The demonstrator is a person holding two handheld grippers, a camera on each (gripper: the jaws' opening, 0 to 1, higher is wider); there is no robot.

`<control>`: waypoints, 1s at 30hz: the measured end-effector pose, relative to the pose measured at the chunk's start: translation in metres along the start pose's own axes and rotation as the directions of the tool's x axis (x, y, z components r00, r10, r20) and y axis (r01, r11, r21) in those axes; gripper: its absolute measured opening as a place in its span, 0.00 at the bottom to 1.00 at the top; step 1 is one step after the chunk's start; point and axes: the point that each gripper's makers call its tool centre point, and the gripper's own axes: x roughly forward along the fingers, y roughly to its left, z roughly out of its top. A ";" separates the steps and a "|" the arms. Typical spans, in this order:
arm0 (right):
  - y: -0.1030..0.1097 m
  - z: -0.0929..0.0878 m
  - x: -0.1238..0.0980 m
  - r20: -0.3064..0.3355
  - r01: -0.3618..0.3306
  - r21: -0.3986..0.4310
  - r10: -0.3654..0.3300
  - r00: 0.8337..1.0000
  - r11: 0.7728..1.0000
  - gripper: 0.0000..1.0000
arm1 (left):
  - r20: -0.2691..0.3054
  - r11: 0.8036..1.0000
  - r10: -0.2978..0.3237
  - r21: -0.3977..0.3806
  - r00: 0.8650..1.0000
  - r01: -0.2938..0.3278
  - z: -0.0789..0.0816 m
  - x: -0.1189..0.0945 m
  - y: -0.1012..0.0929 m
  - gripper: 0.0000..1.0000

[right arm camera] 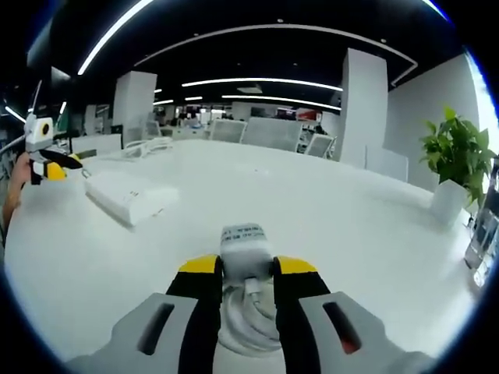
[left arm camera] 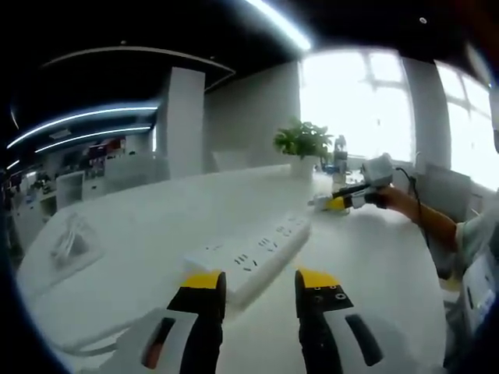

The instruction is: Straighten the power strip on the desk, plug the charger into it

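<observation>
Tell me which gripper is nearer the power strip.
Left. The left gripper sits right at the near end of the power strip; the right gripper, shut on the charger, is farther away across the desk.

Open-plan office: long white desk running under linear ceiling light strips, white mesh-back office chairs standing along its far edge, green potted plant sitting near the window.

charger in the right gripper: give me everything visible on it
The charger is a small white plastic block with rounded edges and a grey label with unreadable print on its far face. It sits between the yellow-tipped jaws of the right hand-held gripper, which close on its sides. A white cable leaves its near end and lies coiled below, between the jaws. It hangs above the white desk; the prongs can't be seen.
</observation>
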 end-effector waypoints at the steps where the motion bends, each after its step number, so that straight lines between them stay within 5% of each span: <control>1: 0.000 0.000 0.000 0.000 0.000 0.001 0.000 1.000 1.000 0.25 | 0.001 1.000 -0.003 0.000 1.000 0.003 0.000 0.000 -0.001 0.36; 30: 0.002 0.002 0.003 0.018 0.002 0.039 -0.002 1.000 0.999 0.24 | -0.018 0.999 -0.036 0.010 0.999 0.036 -0.004 0.003 -0.010 0.36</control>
